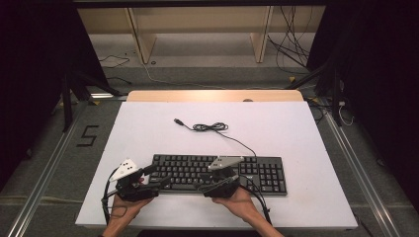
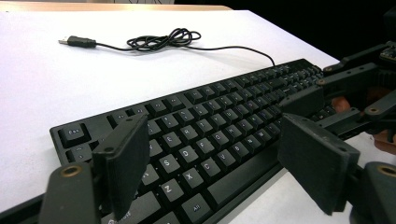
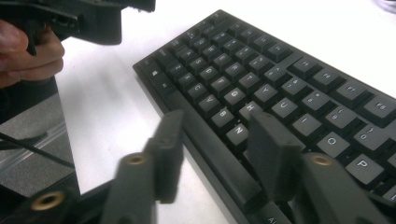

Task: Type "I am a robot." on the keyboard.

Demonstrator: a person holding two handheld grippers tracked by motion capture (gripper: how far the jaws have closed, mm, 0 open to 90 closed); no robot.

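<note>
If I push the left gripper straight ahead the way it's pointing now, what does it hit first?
Most likely the keyboard: the left gripper hangs low over its left end, jaws open and aimed along the key rows. Farther on the same line sits the right gripper, though depth there is hard to judge.

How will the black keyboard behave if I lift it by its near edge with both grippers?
The keyboard looks like one long stiff slab, so it should probably rise without sagging. Its keys would likely give under the jaws, so the front rim may grip better. Its loose coiled cable will probably trail limply behind.
</note>
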